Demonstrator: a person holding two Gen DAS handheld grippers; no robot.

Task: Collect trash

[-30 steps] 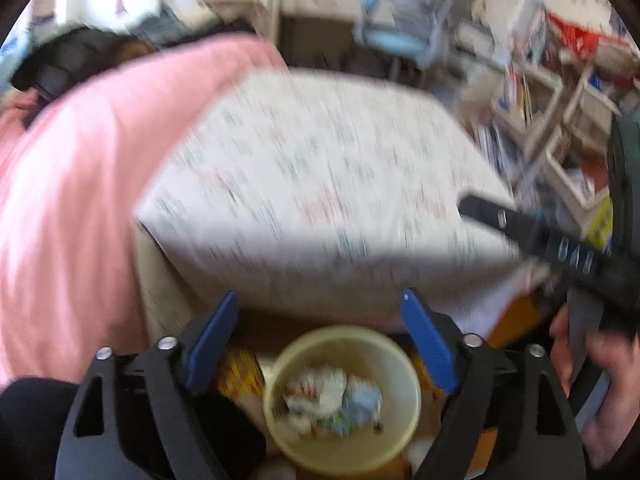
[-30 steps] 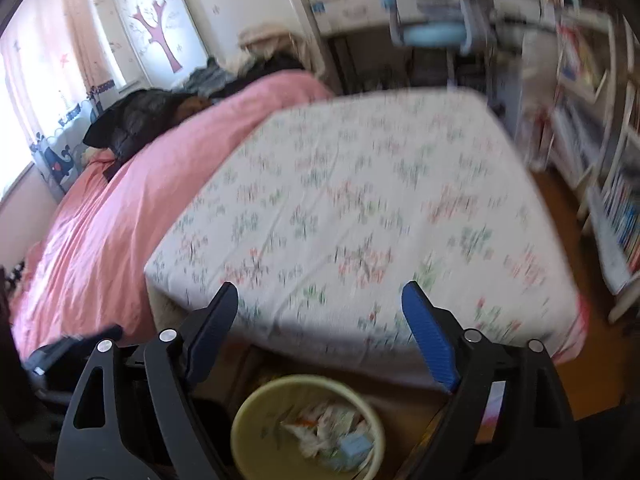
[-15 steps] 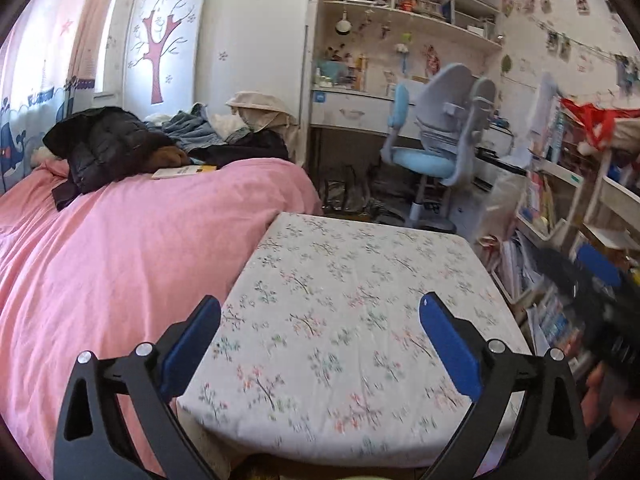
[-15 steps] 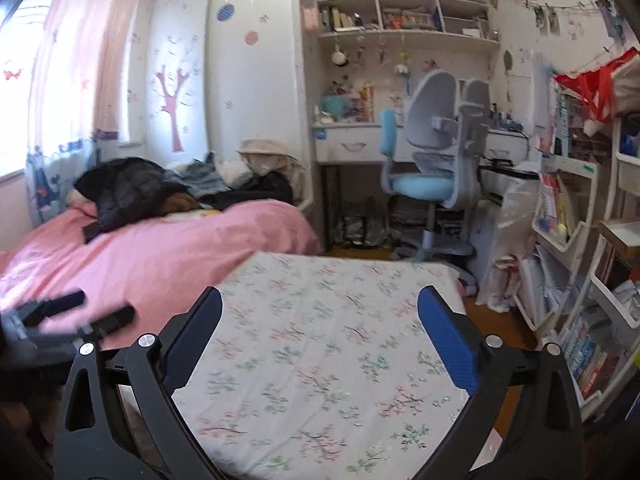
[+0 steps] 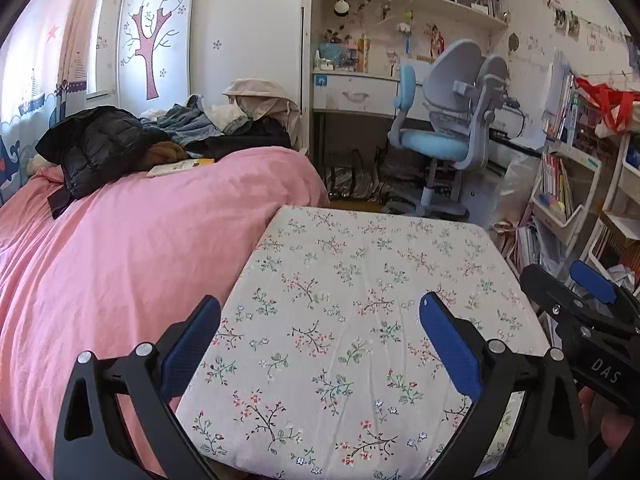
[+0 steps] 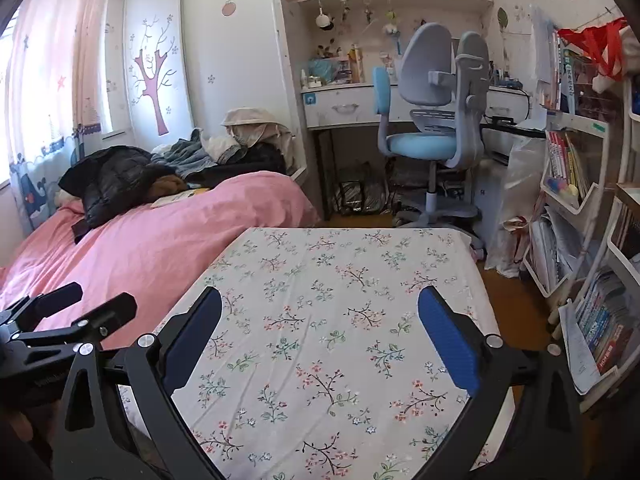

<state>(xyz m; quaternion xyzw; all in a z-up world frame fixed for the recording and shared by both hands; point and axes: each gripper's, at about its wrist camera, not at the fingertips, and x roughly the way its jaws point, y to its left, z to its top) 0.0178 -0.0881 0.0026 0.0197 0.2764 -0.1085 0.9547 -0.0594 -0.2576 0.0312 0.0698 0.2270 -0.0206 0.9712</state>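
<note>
My left gripper [image 5: 320, 314] stands open over the floral mattress [image 5: 360, 272], its blue pads wide apart with nothing between them. My right gripper [image 6: 320, 304] is open too, above the same mattress [image 6: 340, 280], and holds nothing. Each gripper shows at the edge of the other's view: the right gripper [image 5: 554, 276] at the right, the left gripper [image 6: 102, 298] at the left. No trash and no bin is in either view. The mattress top looks bare.
A pink duvet [image 5: 140, 260] covers the bed on the left, with a black jacket [image 5: 100, 140], clothes and a book [image 5: 180, 166] at its far end. Beyond the mattress stand a blue-grey desk chair [image 5: 448, 120] and a desk. Crowded bookshelves [image 6: 568, 184] line the right side.
Both grippers rose and tilted up from a yellow bin of trash at the mattress foot; the bin has dropped out of view. Their jaws opened wider.
</note>
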